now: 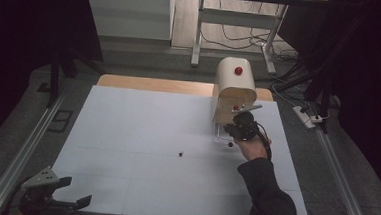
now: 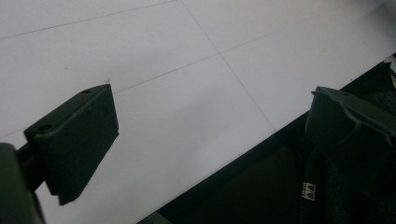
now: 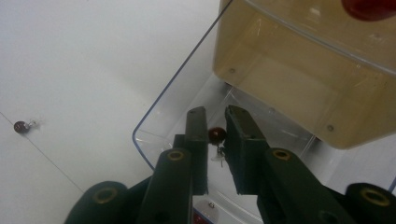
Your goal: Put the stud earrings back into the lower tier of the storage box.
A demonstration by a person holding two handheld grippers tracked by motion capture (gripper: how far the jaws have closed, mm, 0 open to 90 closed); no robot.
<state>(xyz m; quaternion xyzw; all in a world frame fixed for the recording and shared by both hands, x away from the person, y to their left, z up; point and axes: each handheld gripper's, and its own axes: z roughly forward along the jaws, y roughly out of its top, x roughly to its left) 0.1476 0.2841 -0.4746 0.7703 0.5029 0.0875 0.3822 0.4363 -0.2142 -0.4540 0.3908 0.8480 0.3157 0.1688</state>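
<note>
A small dark red ball (image 3: 216,134) sits between the tips of my right gripper (image 3: 216,126), which is shut on it just over a clear tray (image 3: 154,126). In the high view the right gripper (image 1: 232,140) hangs over that tray (image 1: 220,138), in front of a cream domed box (image 1: 235,87) with a red knob (image 1: 238,70). A second dark red ball (image 1: 180,153) lies loose on the white table, and shows at the left of the right gripper view (image 3: 21,126). My left gripper (image 1: 75,191) rests open at the table's near-left corner, its jaws (image 2: 210,135) wide apart with nothing between them.
The white table top (image 1: 142,124) is marked with thin grid lines. Its front edge (image 2: 224,170) runs under the left gripper, with dark floor beyond. A desk frame and cables (image 1: 233,35) stand behind the table. Metal rails (image 1: 26,142) flank both sides.
</note>
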